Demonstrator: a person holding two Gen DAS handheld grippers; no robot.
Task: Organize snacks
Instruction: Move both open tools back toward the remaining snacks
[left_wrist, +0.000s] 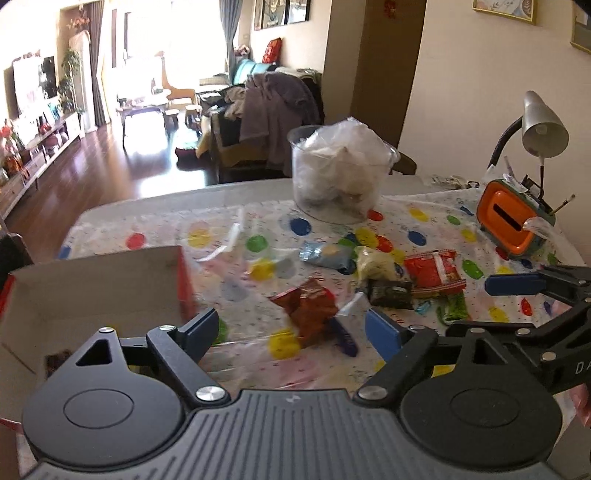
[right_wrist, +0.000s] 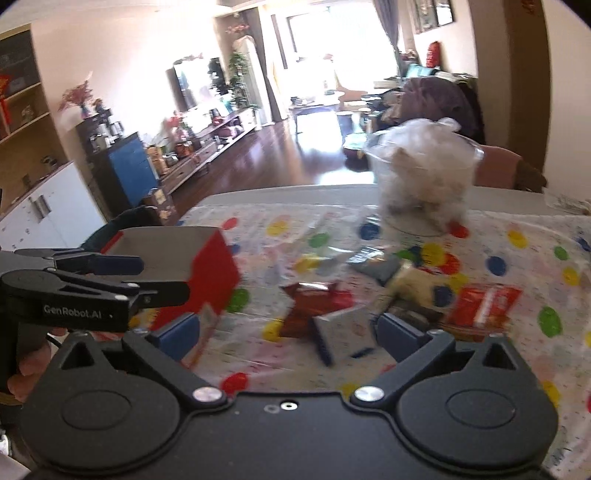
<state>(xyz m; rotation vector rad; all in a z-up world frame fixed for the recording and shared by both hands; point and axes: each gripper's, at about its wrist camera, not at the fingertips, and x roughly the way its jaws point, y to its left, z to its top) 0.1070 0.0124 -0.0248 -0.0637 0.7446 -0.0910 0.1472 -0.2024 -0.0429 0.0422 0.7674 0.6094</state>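
Snack packets (left_wrist: 373, 273) scattered mid-table on dotted cloth (left_wrist: 155, 236), red box (left_wrist: 92, 295) left, plastic tub (left_wrist: 338, 177) and orange holder (left_wrist: 515, 225) behind (blurry). Left gripper (left_wrist: 291, 328) and right gripper (right_wrist: 288, 332) both spread wide, empty.

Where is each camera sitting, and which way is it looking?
Left wrist view: sits on the left gripper, looking across the spotted table at snack packets and the red box; the right gripper shows at the right edge.
Right wrist view: sits on the right gripper, facing the same table; the left gripper and a hand show on the left.
Both share the red box, the brown packet and the clear tub. Both jaws are open.
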